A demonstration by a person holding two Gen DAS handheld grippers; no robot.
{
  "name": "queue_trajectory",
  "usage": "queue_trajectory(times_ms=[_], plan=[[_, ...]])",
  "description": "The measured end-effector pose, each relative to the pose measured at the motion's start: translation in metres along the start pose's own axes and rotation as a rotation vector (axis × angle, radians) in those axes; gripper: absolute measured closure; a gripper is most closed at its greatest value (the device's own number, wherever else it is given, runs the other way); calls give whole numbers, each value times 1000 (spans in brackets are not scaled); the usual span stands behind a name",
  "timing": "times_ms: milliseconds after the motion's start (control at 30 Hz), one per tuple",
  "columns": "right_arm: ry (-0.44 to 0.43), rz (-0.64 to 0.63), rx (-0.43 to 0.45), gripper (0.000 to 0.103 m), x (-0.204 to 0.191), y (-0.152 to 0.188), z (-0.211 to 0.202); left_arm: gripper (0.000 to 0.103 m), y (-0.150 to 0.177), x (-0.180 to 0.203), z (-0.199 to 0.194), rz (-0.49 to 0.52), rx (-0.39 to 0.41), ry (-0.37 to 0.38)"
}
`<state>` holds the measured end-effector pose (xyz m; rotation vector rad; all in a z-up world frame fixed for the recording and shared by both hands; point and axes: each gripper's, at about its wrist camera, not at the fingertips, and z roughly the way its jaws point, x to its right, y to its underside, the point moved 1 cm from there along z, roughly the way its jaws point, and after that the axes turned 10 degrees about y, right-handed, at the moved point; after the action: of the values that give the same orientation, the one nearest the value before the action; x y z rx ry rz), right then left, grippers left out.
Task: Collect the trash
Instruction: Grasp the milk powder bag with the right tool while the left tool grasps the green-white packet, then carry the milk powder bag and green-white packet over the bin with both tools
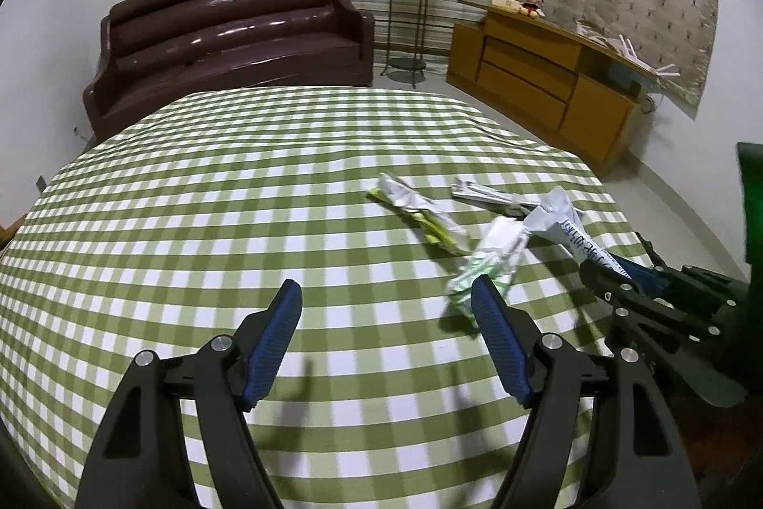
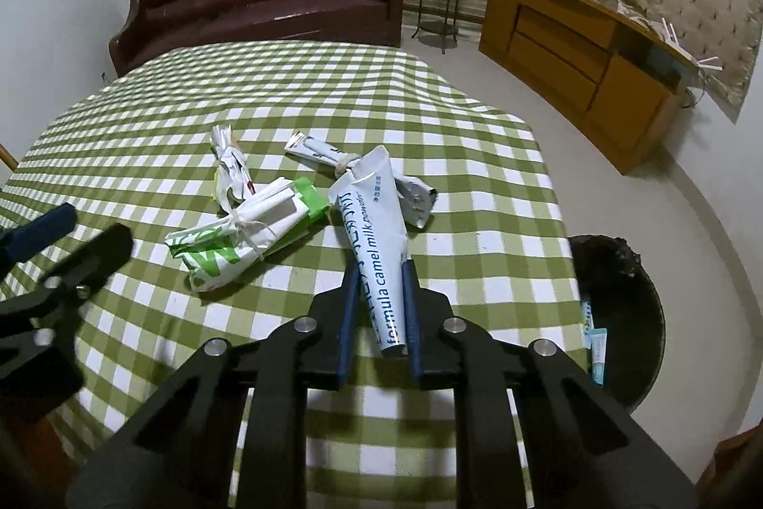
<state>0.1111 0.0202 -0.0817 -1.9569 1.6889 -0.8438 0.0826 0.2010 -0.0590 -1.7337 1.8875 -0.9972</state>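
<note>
My right gripper (image 2: 380, 270) is shut on a white camel milk powder packet (image 2: 369, 218), held just above the checked table; the packet also shows in the left wrist view (image 1: 562, 225). A green and white tied wrapper (image 2: 248, 234) lies left of it, also seen in the left wrist view (image 1: 486, 261). A crumpled white and yellow wrapper (image 2: 231, 170) and a silver sachet (image 2: 317, 150) lie farther back. My left gripper (image 1: 388, 294) is open and empty above the cloth, left of the green wrapper. A dark trash bin (image 2: 620, 313) stands below the table's right edge with trash inside.
The green checked tablecloth (image 1: 214, 199) covers the table. A brown sofa (image 1: 229, 32) stands behind it, a wooden cabinet (image 1: 539, 75) at the right, and a plant stand (image 1: 410, 8) between them. The right gripper shows at the right in the left wrist view (image 1: 658, 299).
</note>
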Motion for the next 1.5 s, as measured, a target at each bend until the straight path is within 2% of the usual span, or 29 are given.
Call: queue_trajectory(times_ms=[233,533,633,767,933,967,1200,1500], plan=[[10,47,31,86,33,8,-15,32,-3,19,20,38,-38,35],[26,109,23,86,76,14,-10,32,-9,37,52,68,-96,46],[26,117,23,86,83,16,-9,41,-9,42,55,77,-105,49],[25,126,23,86,88,18,-8,64,-7,48,60,104,-130,47],[27,128,28,86,91,18,-8,70,-3,57,59,133,-118,56],[27,129,30,86,93,19,-8,74,-1,58,58,137,-115,57],[31,133,42,86,96,23,-13,74,4,60,51,125,-101,63],[53,150,66,86,108,23,-24,74,2,78,20,132,-35,102]])
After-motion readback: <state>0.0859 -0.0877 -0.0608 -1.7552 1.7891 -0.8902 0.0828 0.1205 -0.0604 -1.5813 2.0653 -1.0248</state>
